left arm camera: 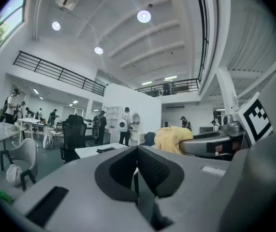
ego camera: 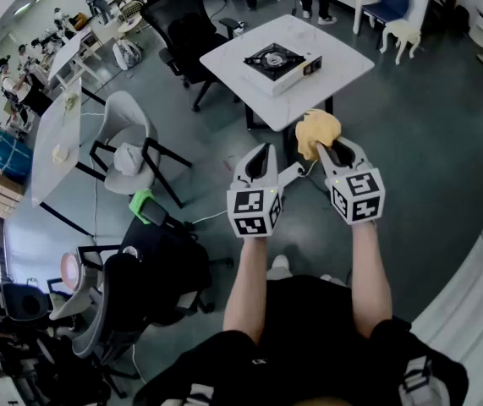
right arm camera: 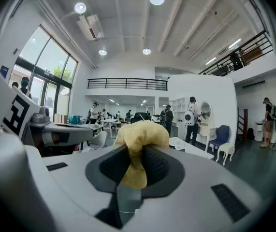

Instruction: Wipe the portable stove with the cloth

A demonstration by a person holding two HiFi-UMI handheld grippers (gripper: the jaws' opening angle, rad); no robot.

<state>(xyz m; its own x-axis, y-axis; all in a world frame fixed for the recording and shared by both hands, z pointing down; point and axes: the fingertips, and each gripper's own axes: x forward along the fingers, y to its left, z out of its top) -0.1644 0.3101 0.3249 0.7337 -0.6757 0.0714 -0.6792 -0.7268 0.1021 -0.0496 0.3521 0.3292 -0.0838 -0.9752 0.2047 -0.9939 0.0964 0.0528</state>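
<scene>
The portable stove (ego camera: 281, 63), white with a black burner, sits on a white square table (ego camera: 233, 57) ahead of me. A bunched yellow cloth (ego camera: 316, 131) is pinched in my right gripper (ego camera: 326, 150), which is held in the air short of the table's near edge. The same cloth (right arm camera: 138, 141) bulges out between the jaws of the right gripper (right arm camera: 137, 162) in its own view. My left gripper (ego camera: 259, 161) hovers beside it, shut with nothing between its jaws; in the left gripper view the left gripper (left arm camera: 137, 164) has the cloth (left arm camera: 173, 138) off to its right.
A black office chair (ego camera: 182, 24) stands behind the table's left corner. A grey chair (ego camera: 127, 146) and a long white table (ego camera: 59, 134) lie to the left. More chairs crowd the lower left. People stand in the background. A blue chair (ego camera: 391, 2) is far right.
</scene>
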